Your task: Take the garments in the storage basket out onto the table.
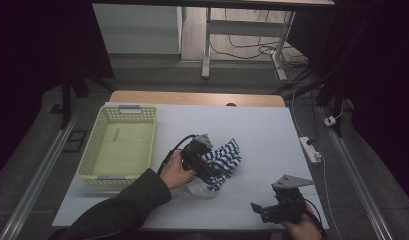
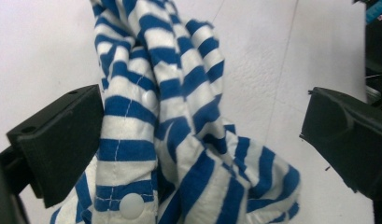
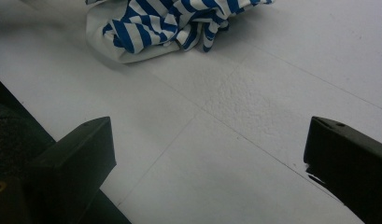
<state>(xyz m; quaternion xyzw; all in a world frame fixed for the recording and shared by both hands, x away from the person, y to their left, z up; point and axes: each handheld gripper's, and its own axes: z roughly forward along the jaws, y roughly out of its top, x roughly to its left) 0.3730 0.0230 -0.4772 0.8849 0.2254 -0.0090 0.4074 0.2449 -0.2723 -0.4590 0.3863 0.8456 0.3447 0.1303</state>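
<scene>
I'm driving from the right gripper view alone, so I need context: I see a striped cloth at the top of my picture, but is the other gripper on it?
Observer: The left gripper is over the striped cloth with jaws wide apart; the cloth lies between them, but the pads don't press it.
Operator: Anything it could go into?
Observer: A yellow basket stands on the table's left side, apart from the cloth.
Operator: What's in it?
Observer: Nothing that the high view shows; its floor looks bare.
Operator: And my gripper?
Observer: The right gripper sits open near the table's front edge.
</scene>
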